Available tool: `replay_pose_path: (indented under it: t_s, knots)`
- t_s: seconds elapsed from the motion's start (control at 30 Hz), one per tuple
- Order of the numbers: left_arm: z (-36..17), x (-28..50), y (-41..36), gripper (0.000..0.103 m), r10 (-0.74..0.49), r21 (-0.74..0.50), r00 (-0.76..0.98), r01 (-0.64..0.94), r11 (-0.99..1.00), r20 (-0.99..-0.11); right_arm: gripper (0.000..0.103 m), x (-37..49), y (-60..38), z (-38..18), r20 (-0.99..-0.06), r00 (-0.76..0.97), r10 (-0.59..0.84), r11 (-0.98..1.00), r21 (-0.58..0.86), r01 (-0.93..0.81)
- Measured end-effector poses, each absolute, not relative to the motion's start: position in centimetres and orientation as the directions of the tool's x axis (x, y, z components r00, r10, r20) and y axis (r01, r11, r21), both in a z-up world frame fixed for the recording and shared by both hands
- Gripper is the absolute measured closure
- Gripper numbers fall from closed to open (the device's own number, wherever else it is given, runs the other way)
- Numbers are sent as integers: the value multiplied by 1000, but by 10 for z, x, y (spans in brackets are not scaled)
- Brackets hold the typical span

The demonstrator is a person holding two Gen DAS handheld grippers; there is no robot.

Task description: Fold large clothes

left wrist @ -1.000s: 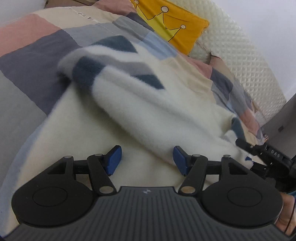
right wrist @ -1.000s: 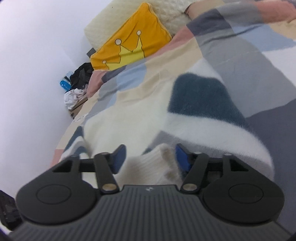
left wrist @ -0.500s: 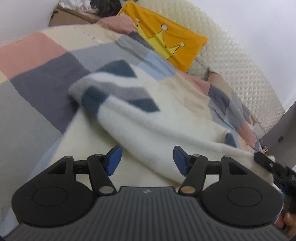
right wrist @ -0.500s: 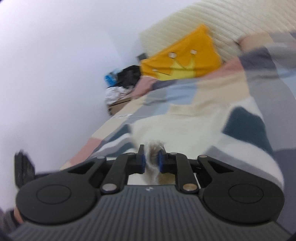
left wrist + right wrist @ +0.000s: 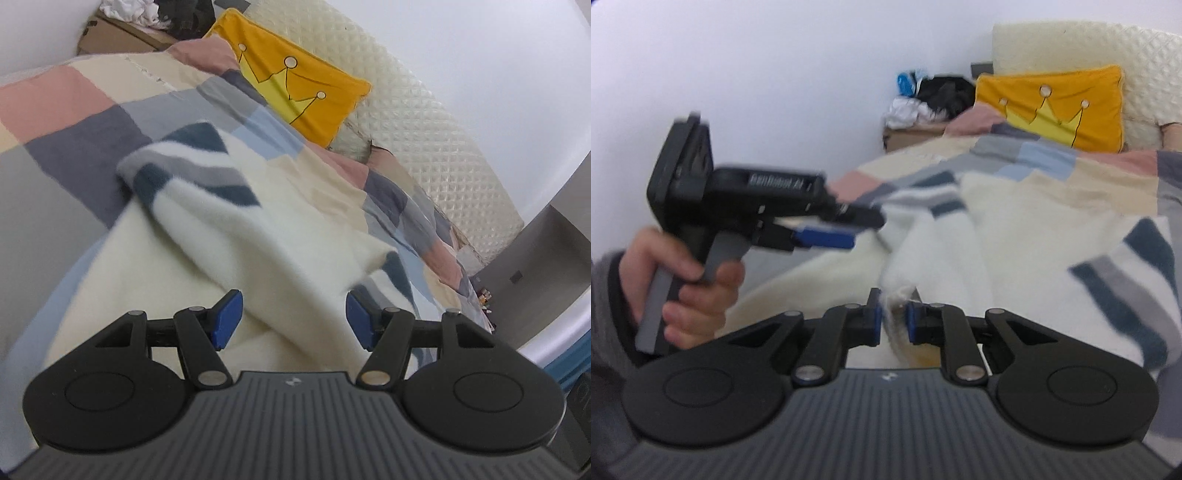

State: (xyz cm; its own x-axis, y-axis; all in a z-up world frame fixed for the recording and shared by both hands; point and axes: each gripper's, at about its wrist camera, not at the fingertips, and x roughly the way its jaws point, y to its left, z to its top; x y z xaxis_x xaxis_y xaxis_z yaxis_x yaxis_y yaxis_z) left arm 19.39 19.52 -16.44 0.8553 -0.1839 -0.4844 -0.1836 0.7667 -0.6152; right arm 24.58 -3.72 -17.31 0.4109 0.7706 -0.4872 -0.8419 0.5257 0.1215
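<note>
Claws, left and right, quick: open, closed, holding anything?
Left claw: open, nothing between its blue pads, above the fluffy cream sweater with navy and grey stripes.
Right claw: just closed, pinching that sweater's ribbed edge.

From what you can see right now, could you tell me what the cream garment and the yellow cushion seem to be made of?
The cream garment looks like a soft, fuzzy knit or fleece, matte: its surface is hazy with nap and it drapes in thick folds. The yellow cushion looks like smooth woven fabric, probably cotton: flat, matte, with a crisp crown outline and a piped edge. Neither can be confirmed by sight alone.
</note>
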Motion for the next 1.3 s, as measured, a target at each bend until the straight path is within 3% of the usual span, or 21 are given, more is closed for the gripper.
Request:
replay_pose_path:
  t_s: [0.23, 0.4, 0.5, 0.53, 0.8, 0.9, 1.1, 1.3]
  knots:
    - [-188, 171, 195, 36, -254, -722, 826, -241, 648, -503, 84, 229, -27, -193, -588, 368, 720, 540, 142, -829]
    - [-189, 150, 193, 42, -214, -695, 809, -296, 655, -547, 81, 228, -45, -188, -586, 336, 737, 575, 284, -767]
    - [-192, 143, 192, 42, -231, -713, 805, -301, 634, -546, 49, 226, -63, -182, -535, 354, 767, 584, 355, -730]
    - [-192, 143, 191, 42, -236, -714, 808, -292, 636, -540, 48, 227, -69, -181, -516, 363, 776, 588, 382, -713]
    - [-207, 162, 187, 43, -281, -738, 796, -280, 614, -536, 49, 266, -96, -205, -535, 448, 716, 698, 550, -460]
    - [-213, 169, 183, 48, -289, -735, 788, -280, 618, -544, 52, 279, -98, -217, -546, 447, 708, 704, 593, -391]
    - [-217, 181, 184, 59, -271, -729, 799, -279, 625, -538, 74, 295, -89, -237, -549, 384, 742, 665, 671, -327]
    - [-225, 197, 190, 64, -283, -769, 821, -263, 582, -495, 77, 294, -73, -250, -581, 269, 768, 640, 692, -334]
